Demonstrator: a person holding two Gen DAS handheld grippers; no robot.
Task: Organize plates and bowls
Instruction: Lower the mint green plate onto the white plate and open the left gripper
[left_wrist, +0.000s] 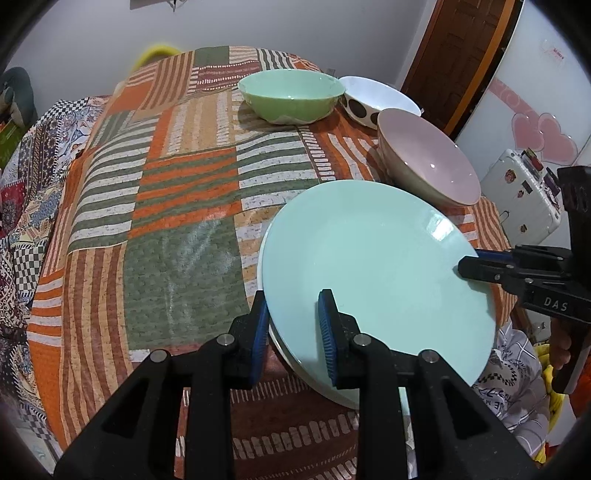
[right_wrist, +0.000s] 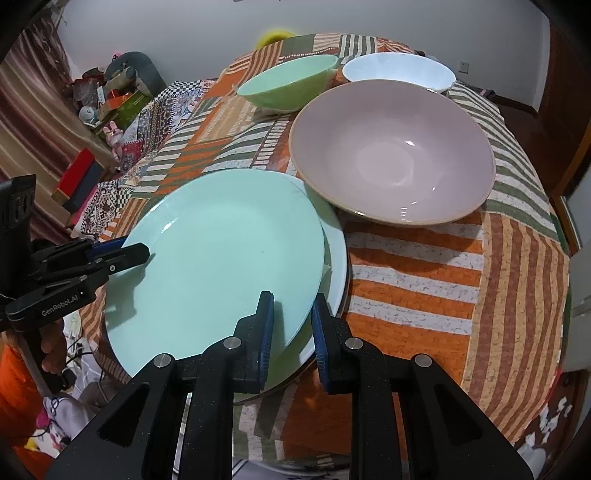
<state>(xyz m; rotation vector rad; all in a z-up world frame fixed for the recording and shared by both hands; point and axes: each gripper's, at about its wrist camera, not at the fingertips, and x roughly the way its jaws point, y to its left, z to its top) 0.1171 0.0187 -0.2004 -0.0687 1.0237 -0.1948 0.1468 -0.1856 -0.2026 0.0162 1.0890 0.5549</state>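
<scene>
Both grippers clamp the green plate (left_wrist: 376, 266) by opposite rims: left gripper (left_wrist: 295, 325), right gripper (right_wrist: 291, 332), jaws narrowly parted around its edge. Keep it level and centre it over the white plate (right_wrist: 338, 266) beneath on the worktop (left_wrist: 184, 221). Only the right view shows the pink bowl (right_wrist: 391, 151) touching that stack.

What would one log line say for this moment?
left gripper: on plate rim | right gripper: on opposite rim | mint plate: atop white plate | bowls: three behind
</scene>
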